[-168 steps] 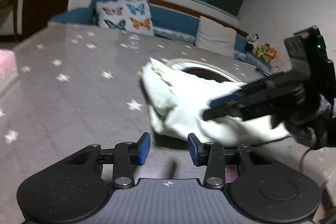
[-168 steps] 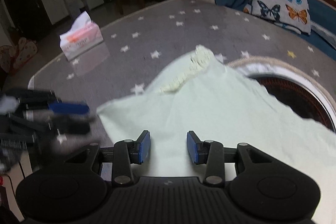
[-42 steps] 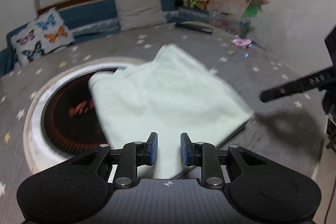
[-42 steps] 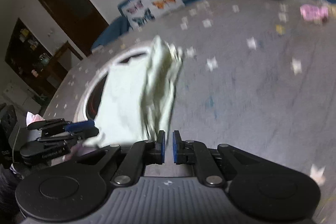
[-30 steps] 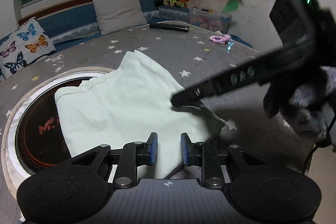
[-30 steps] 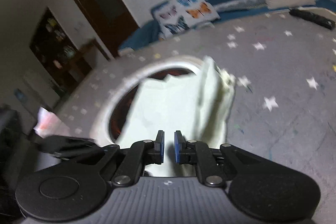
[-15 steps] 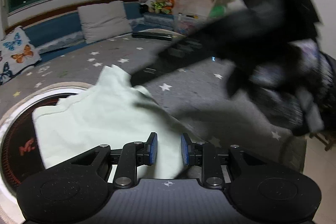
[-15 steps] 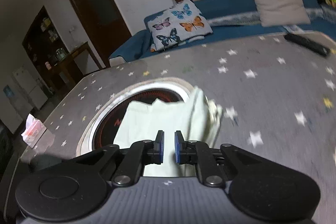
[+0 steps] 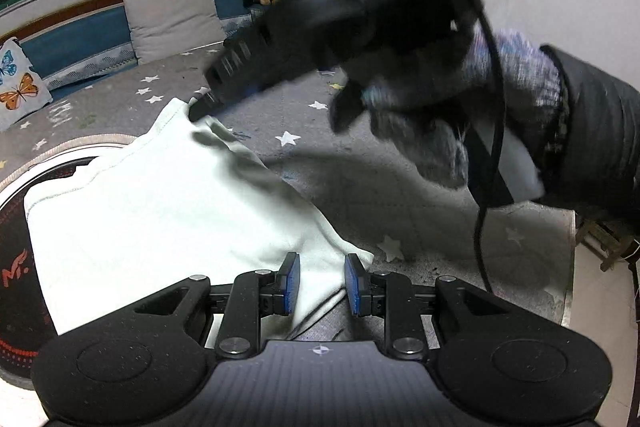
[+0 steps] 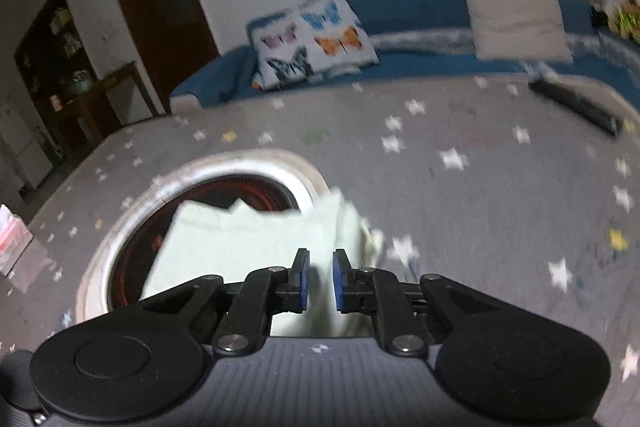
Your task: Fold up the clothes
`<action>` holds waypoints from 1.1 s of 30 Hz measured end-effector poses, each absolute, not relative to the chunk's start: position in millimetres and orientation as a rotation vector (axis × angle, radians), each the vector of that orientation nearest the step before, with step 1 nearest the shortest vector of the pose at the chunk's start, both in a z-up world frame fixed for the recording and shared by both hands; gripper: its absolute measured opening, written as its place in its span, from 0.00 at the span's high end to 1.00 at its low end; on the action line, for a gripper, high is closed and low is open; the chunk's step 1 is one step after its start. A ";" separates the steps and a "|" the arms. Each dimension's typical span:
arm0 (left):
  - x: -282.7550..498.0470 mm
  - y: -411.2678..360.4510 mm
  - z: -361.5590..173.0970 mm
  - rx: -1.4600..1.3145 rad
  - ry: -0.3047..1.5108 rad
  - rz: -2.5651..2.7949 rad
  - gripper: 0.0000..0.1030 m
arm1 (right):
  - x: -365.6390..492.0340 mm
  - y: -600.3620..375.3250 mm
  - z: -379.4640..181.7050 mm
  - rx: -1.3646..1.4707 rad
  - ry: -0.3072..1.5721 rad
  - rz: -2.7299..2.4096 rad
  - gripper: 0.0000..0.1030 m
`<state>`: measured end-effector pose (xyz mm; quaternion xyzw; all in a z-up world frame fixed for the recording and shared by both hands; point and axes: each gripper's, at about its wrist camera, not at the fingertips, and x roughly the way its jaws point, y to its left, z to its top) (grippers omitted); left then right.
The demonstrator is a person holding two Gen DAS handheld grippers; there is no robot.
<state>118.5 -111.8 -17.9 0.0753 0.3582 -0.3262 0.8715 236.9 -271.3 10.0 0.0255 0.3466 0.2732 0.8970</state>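
Left wrist view, pale cloth (image 9: 160, 211) corner between left tool (image 9: 319, 281) narrow jaws, ungripped.

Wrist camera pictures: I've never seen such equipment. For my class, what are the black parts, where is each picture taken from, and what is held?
A person holds a two-finger gripper in each hand, each carrying a forward-looking camera. One picture comes from the left gripper, the other from the right gripper. A pale cloth lies on a grey starred table, partly over a round inset. The right gripper pinches its far corner; the left hangs open over the near corner.
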 end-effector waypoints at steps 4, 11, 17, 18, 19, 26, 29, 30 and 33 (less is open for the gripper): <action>119.8 -110.1 -19.8 0.153 0.748 -0.687 0.73 | 243.9 -254.6 13.9 0.018 0.698 0.617 0.89; 123.9 -99.2 -13.9 0.135 0.748 -0.694 0.72 | 274.4 -260.2 -20.7 0.087 0.813 0.572 0.90; 156.5 -61.6 5.6 0.094 0.698 -0.542 0.71 | 270.6 -262.5 -19.1 0.072 0.810 0.586 0.88; 166.4 -54.2 5.5 0.076 0.701 -0.509 0.71 | 271.1 -263.1 -19.6 0.079 0.811 0.587 0.88; 176.4 -46.8 5.4 0.057 0.703 -0.475 0.71 | 271.6 -263.7 -20.1 0.086 0.811 0.588 0.88; 235.6 -7.8 -8.0 -0.032 0.737 -0.329 0.72 | 271.4 -263.3 -20.5 0.079 0.806 0.589 0.88; 242.4 2.9 -16.1 -0.063 0.762 -0.291 0.72 | 271.1 -263.5 -21.4 0.077 0.803 0.593 0.88; 245.7 5.5 -20.1 -0.080 0.770 -0.286 0.73 | 271.2 -263.9 -21.6 0.079 0.803 0.594 0.88; 249.8 13.9 -25.1 -0.129 0.784 -0.274 0.81 | 271.4 -265.2 -22.3 0.086 0.803 0.598 0.89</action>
